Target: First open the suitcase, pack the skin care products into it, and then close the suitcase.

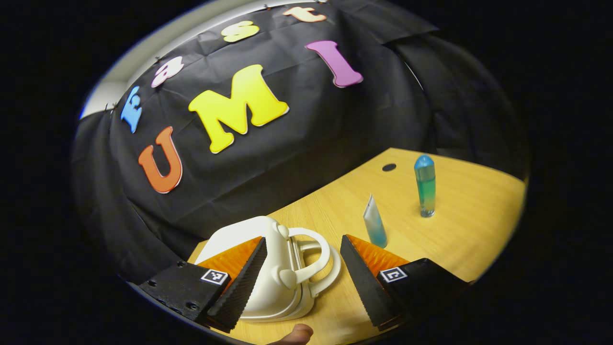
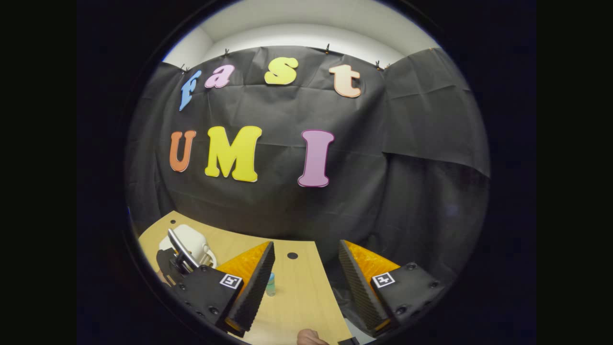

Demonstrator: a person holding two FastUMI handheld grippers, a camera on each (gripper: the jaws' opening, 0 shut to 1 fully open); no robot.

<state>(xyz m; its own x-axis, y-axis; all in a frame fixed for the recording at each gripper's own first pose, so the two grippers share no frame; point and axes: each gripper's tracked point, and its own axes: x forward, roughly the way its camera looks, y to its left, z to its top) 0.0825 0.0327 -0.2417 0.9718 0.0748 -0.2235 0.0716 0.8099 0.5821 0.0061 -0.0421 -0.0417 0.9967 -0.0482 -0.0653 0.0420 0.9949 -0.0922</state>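
We find the small white hard-shell plastic suitcase [image 1: 268, 268] lying closed on the light wood-grain worktop [image 1: 479, 230], at about six o'clock in the left gripper view, its looped handle turned toward four o'clock. The left gripper [image 1: 302, 275] has its fingers spread wide apart, one on each side of the case and handle, holding nothing.

The skin care products stand apart from the case: a pale squeeze tube with a blue-green base [image 1: 375, 224] at roughly four o'clock of the handle, and a tall clear bottle of blue-green liquid with a blue cap [image 1: 425, 186] beyond it toward two o'clock.

In the right gripper view, the right gripper [image 2: 306, 282] hangs with its fingers also apart and empty; the case sits at its nine o'clock.

We judge the risks as follows. The case looks light and smooth, so a push on the handle could slide it across the worktop rather than lift the lid. Both products stand upright and narrow; a swinging finger or opening lid could topple them, and the bottle could roll.

We can read no brand or label on the case, tube or bottle.
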